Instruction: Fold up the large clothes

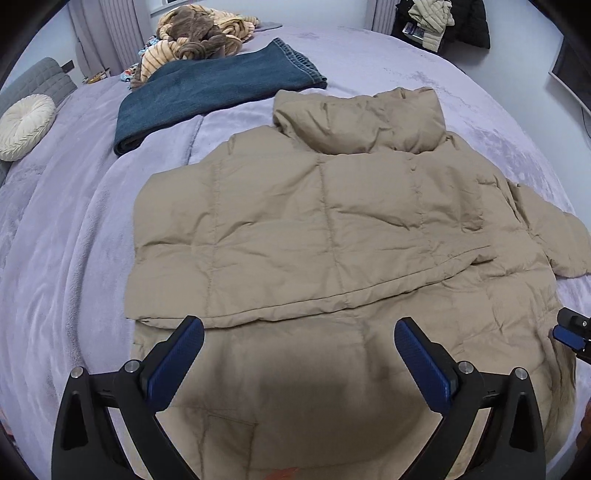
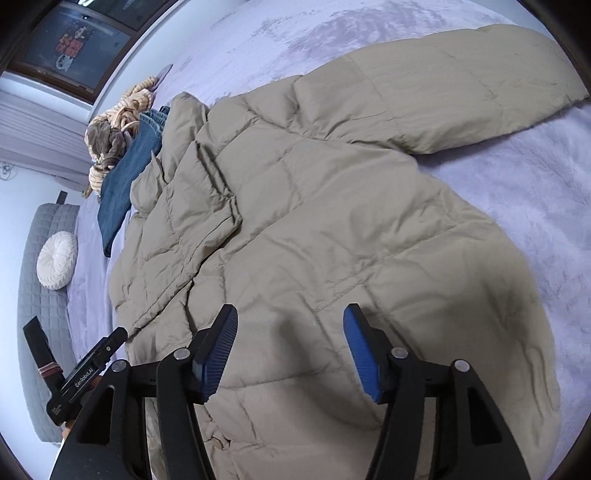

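A tan quilted puffer jacket [image 1: 314, 229] lies flat on the lilac bed, hood at the far end, its left side folded over the body, one sleeve out to the right. It also fills the right wrist view [image 2: 332, 229], its sleeve [image 2: 443, 81] stretched to the upper right. My left gripper [image 1: 299, 328] is open and empty just above the jacket's near hem. My right gripper [image 2: 290, 317] is open and empty above the jacket's lower right part; its tip shows at the left wrist view's right edge [image 1: 572, 332].
Folded blue jeans [image 1: 207, 88] lie beyond the jacket at left, with a striped plush heap [image 1: 199, 40] behind. A white round cushion [image 1: 26, 125] leans on the grey headboard [image 1: 40, 77]. Clothes hang at the far right [image 1: 439, 22]. The lilac blanket [image 1: 74, 258] surrounds the jacket.
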{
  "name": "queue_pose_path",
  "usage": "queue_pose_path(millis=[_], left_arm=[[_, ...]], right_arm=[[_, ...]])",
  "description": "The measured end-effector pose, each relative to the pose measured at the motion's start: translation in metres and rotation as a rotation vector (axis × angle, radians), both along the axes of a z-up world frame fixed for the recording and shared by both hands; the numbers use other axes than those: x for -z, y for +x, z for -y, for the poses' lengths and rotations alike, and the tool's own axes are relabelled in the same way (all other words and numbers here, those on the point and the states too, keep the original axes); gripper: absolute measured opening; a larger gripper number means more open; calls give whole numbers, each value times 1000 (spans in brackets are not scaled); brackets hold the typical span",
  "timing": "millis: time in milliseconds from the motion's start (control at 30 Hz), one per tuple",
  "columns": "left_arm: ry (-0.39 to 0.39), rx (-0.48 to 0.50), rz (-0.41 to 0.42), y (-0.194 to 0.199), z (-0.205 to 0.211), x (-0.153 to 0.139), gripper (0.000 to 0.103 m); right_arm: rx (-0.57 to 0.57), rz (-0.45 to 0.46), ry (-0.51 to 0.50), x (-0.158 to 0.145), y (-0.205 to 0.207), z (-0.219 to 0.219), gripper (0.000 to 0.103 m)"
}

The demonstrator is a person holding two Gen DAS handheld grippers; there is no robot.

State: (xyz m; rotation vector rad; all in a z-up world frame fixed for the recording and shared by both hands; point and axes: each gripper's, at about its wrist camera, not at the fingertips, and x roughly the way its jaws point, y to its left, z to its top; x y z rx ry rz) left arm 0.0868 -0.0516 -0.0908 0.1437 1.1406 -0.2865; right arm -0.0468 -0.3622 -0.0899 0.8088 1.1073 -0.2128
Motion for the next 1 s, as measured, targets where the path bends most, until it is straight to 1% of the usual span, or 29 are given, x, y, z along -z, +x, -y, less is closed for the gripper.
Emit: queue_pose_path(millis=[33,100,133,167,367,533,567,600,633,733,867,1000], left_arm=[[-3,4,-1,-1,8,-1,103],[0,10,-8,-3,27,-2,103],[1,14,-11,-4,37,-2,103],[3,19,-14,-5,48,-2,103],[14,36,-27,-9,99,3,103],[20,29,-34,-13,124,4,103],[24,31,-34,-13,128,4,103],[28,33,-34,-13,133,5,103],[33,36,-36,-13,137,5,103],[44,42,-37,-12,147,7,103],[53,31,-32,-9,155,6,103],[37,25,-61,-3,156,9,103]], right_arm=[[11,1,4,0,-2,9,71],[37,10,17,0,-8,29,72],[54,16,24,0,-11,42,76],[68,19,29,-1,-14,53,84],[168,43,27,-3,-30,132,85],[263,44,49,7,-44,192,86],[283,52,56,8,-47,201,90],[300,61,64,10,-49,209,98],[326,74,72,11,-52,218,103],[382,104,97,15,-57,238,103],[466,148,177,26,-61,264,103],[521,208,240,32,-55,290,103]])
